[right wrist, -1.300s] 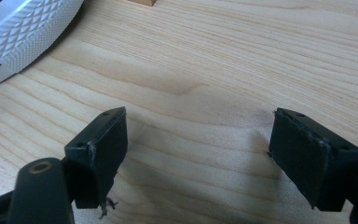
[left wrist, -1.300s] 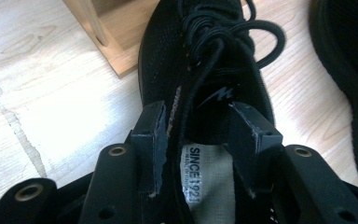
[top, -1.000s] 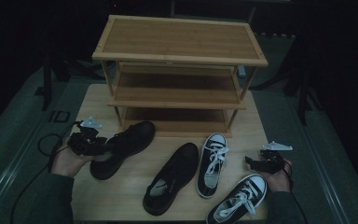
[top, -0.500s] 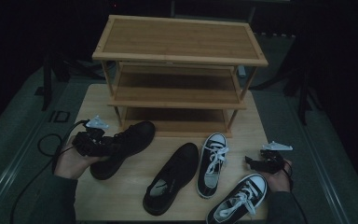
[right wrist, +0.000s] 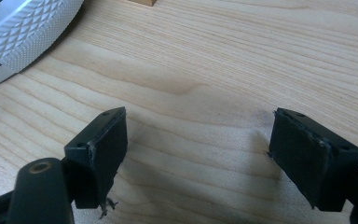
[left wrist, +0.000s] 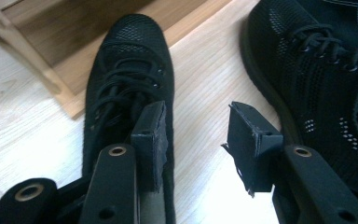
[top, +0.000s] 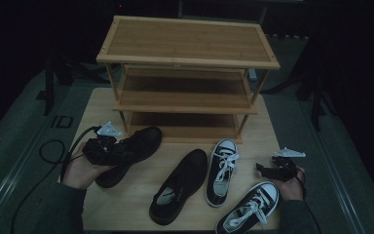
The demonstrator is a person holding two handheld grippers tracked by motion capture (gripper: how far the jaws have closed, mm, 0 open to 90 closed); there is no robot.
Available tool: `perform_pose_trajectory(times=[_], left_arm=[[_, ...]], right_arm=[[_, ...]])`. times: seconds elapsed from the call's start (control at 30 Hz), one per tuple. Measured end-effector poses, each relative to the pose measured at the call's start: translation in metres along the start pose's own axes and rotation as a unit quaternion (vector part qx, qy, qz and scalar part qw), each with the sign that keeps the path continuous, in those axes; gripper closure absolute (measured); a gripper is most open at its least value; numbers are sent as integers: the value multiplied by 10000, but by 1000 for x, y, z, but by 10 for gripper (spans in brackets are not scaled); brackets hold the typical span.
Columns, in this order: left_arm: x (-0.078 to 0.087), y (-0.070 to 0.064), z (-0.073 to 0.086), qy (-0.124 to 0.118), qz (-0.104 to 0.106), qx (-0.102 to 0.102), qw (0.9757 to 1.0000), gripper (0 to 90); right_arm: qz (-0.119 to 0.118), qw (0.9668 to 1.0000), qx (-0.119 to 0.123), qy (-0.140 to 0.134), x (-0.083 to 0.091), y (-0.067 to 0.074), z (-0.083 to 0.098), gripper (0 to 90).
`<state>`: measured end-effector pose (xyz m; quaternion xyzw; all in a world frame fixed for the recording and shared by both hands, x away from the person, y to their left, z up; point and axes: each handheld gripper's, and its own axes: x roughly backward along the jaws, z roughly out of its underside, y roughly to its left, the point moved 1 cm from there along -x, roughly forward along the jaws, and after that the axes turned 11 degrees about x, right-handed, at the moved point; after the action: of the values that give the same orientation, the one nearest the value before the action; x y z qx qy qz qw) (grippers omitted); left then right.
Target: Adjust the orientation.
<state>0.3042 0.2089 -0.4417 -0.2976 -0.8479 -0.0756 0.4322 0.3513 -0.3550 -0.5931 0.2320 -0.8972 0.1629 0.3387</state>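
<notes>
Black mesh shoe point(left wrist: 130, 79) lay lengthwise, toe towards the wooden rack point(top: 187, 73); left gripper point(left wrist: 196, 140) straddled its side, released. Right gripper point(right wrist: 200, 154) gaped too.

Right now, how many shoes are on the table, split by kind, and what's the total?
All-black mesh lace-up shoes: 2 (the left black shoe by the left gripper, the middle black shoe)
Black-and-white canvas sneakers: 2 (the upper sneaker, the lower sneaker near the right gripper)
Total: 4 shoes, none on the wooden rack.
</notes>
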Motion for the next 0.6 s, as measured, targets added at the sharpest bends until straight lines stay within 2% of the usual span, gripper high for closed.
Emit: perform_pose_trajectory(times=[0.6], left_arm=[[-12,-28,-9,67,273,-311,9991,574]], right_arm=[[-3,10000,-1,-1,0,0,0,190]])
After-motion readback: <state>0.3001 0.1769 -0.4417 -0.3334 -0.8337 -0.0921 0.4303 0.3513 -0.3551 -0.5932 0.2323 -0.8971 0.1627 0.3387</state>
